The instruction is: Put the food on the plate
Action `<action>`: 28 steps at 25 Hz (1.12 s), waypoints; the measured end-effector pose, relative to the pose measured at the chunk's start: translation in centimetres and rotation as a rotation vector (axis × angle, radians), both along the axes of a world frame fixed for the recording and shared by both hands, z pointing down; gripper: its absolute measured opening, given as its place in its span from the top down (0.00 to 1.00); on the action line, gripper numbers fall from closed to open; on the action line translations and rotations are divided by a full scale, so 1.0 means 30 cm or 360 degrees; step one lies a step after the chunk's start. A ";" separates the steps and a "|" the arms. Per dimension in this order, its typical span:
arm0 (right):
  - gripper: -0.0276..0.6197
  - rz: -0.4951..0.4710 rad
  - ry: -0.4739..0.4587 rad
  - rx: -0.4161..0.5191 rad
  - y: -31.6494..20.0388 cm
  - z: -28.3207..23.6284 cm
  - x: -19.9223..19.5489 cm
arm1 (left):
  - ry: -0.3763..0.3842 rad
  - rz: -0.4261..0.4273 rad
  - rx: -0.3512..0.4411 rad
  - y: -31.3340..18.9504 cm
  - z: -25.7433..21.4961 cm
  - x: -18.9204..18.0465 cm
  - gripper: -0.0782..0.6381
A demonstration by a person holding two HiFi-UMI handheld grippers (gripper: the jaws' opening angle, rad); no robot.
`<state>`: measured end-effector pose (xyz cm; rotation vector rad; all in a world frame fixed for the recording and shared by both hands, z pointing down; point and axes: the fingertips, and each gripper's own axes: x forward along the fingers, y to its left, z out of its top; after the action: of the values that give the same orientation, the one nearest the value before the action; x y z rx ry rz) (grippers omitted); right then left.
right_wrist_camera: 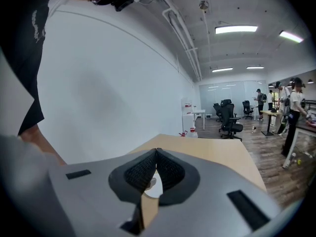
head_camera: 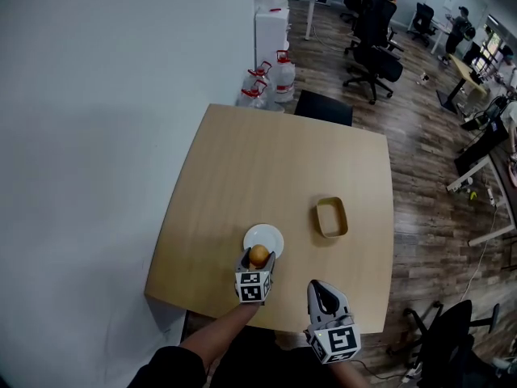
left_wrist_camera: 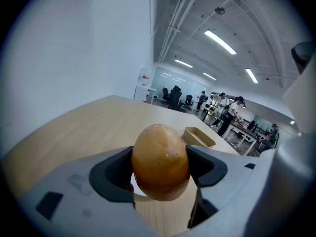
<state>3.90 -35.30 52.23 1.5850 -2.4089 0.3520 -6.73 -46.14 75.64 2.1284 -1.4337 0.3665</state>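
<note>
A small white plate (head_camera: pixel 263 237) lies on the wooden table (head_camera: pixel 266 168), near its front edge. My left gripper (head_camera: pixel 258 256) is shut on a golden-brown bread roll (head_camera: pixel 258 255), held right at the plate's near rim. In the left gripper view the roll (left_wrist_camera: pixel 160 162) fills the gap between the two dark pads, with a sliver of the plate (left_wrist_camera: pixel 143 197) under it. My right gripper (head_camera: pixel 322 291) hovers at the table's front edge, to the right of the plate, shut with nothing in it. In the right gripper view its pads (right_wrist_camera: pixel 156 168) meet, and the plate (right_wrist_camera: pixel 155 189) shows beneath them.
A tan rectangular tray (head_camera: pixel 332 217) sits on the table right of the plate. Beyond the far edge stand a black chair (head_camera: pixel 323 107) and water jugs (head_camera: pixel 281 74). A white wall (head_camera: pixel 105 120) runs along the left. Office chairs and desks fill the back right.
</note>
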 end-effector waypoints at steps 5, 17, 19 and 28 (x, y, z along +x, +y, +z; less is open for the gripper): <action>0.86 0.0024 -0.0016 -0.0097 -0.024 0.036 -0.032 | -0.0063 -0.0014 -0.0071 -0.054 0.104 0.000 0.45; 0.86 0.0023 0.0072 -0.0133 -0.001 0.045 -0.064 | -0.0052 0.0185 -0.0230 -0.163 0.251 0.021 0.45; 0.86 0.0050 0.0098 -0.0142 0.001 0.047 -0.037 | -0.0045 0.0197 -0.0246 -0.167 0.261 0.026 0.45; 0.86 0.0004 0.0131 -0.0138 0.031 0.053 -0.052 | -0.0005 0.0451 -0.0356 -0.119 0.286 0.093 0.45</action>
<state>2.34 -34.38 53.82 1.5348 -2.2985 0.3785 -3.95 -49.70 84.21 2.1455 -1.0376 0.6064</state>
